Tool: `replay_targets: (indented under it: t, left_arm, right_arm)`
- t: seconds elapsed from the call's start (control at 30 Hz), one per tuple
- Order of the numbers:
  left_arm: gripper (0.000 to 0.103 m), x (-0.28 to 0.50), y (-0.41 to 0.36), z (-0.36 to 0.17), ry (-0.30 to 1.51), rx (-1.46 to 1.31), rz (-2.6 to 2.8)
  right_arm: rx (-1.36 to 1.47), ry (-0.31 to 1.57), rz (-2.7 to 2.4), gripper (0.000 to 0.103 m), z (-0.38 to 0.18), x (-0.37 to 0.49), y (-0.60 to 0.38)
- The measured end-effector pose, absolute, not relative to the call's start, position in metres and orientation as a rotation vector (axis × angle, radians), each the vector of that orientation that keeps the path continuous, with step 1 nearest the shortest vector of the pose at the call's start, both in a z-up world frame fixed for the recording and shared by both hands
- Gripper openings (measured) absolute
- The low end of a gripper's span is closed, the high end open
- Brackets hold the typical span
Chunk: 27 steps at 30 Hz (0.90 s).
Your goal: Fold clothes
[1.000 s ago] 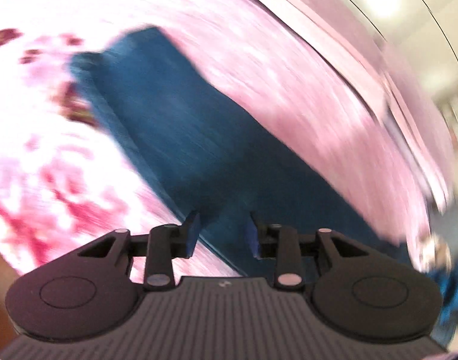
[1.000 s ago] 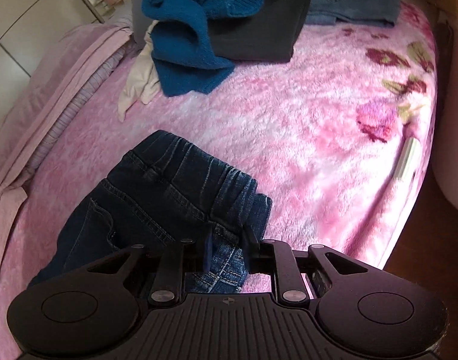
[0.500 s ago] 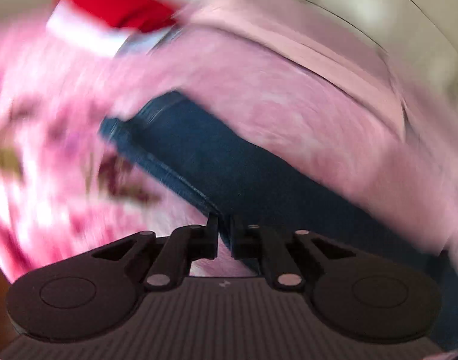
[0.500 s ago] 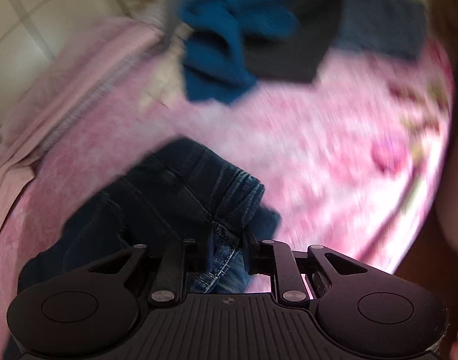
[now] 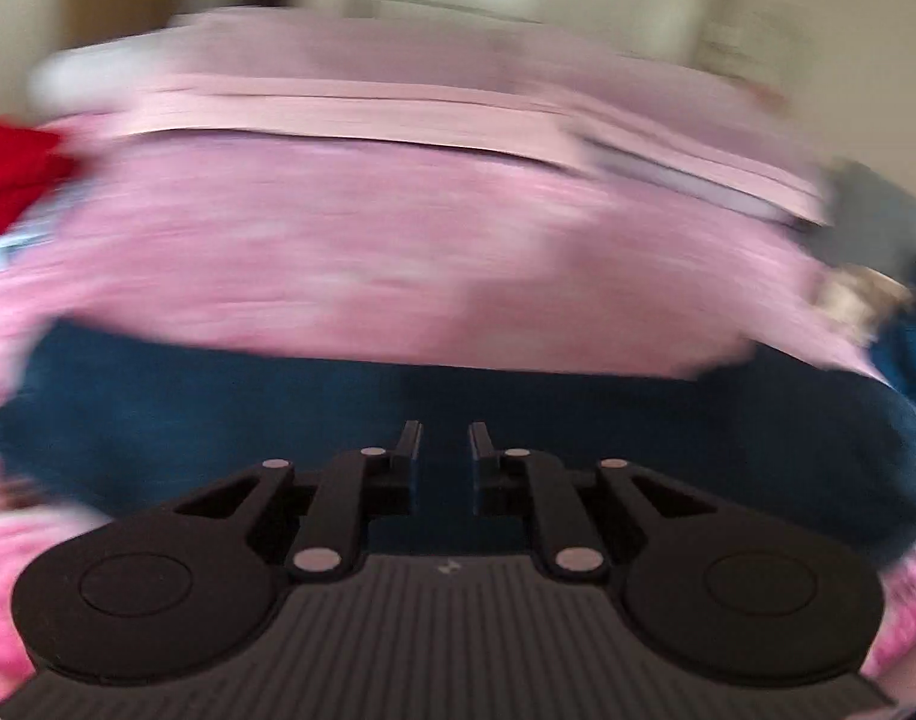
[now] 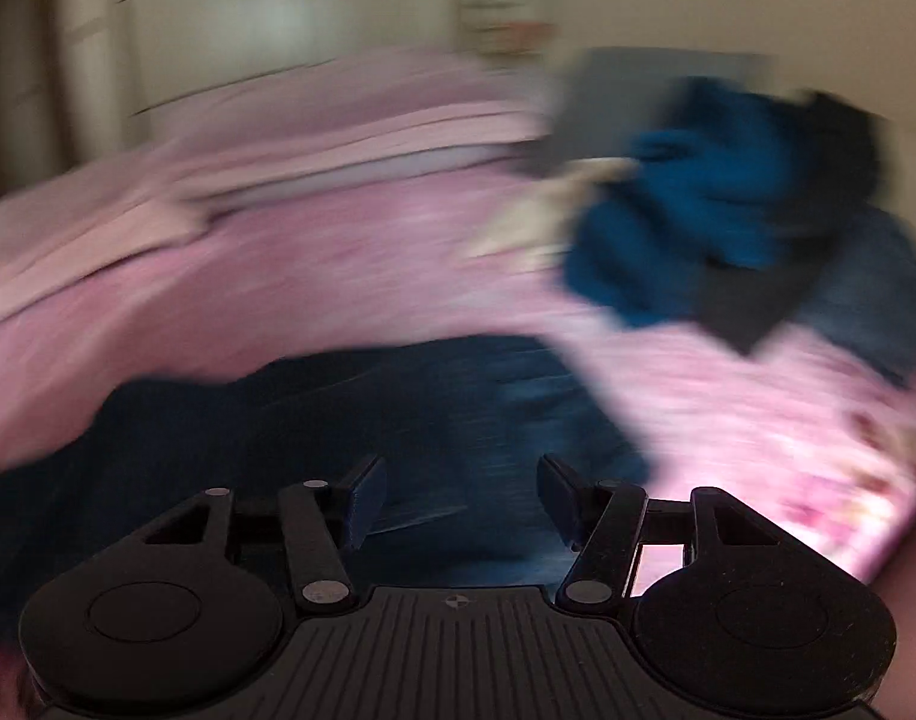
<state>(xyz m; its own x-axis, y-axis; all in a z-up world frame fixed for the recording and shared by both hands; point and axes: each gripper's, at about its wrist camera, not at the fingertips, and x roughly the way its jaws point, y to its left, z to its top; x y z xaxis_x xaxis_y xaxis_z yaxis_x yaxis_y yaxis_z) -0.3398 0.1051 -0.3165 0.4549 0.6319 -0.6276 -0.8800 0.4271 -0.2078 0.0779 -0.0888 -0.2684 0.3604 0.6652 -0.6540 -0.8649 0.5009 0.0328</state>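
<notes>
Both views badly motion-blurred; edges and textures smear, so fine detail is unreadable. The bed [image 5: 350, 252], under a pink fleece cover, fills most of each view; its far edge meets a folded pale pink quilt [image 5: 398, 108], and cream cupboard doors [image 6: 278, 24] behind are only streaks. The bed's near edge is cut off by the gripper bodies.

Jeans [image 5: 218, 414] lie flat across the near part of the bed, running its width in the left view; both ends run off the sides of the picture. In the right view the jeans [image 6: 338, 420] show a bunched end, the waistband lost to blur.

A clothes pile [image 6: 715, 210] sits at the far right corner of the bed: blue knit, something dark, something grey, a cream scrap, all merged by blur. A red item [image 5: 8, 174] lies at the left edge, half cut off.

Left gripper [image 5: 444, 441]: jaws nearly together over the jeans, a thin gap showing; can't tell whether cloth is pinched in it. Right gripper [image 6: 460, 480]: jaws have just been opening, now spread wide and released, denim seen below between them, pads not pressing it.
</notes>
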Motion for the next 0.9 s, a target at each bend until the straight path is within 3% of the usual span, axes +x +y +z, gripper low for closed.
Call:
replay_targets:
  t: [0.23,0.47,0.63,0.77,0.9]
  left_arm:
    - [0.011,-0.293,0.104,-0.38,0.543,-0.43,0.885]
    - [0.008,-0.313,0.087,-0.367,0.45,-0.486,0.981]
    - [0.01,-0.309,0.035,-0.349,0.421,-0.47,0.911]
    - [0.013,-0.293,0.026,-0.383,0.466,-0.416,0.971]
    - [0.011,-0.293,0.019,-0.363,0.458,-0.423,1.002]
  right_arm:
    - [-0.548,0.595,1.174,0.06,-0.346,0.036,-0.086]
    - [-0.467,0.545,1.119,0.06,-0.342,0.023,-0.1]
    - [-0.328,0.514,1.188,0.06,-0.314,-0.003,-0.105]
    - [-0.428,0.507,1.204,0.06,-0.341,-0.035,-0.086]
    - [-0.49,0.466,1.178,0.06,-0.333,-0.056,-0.083]
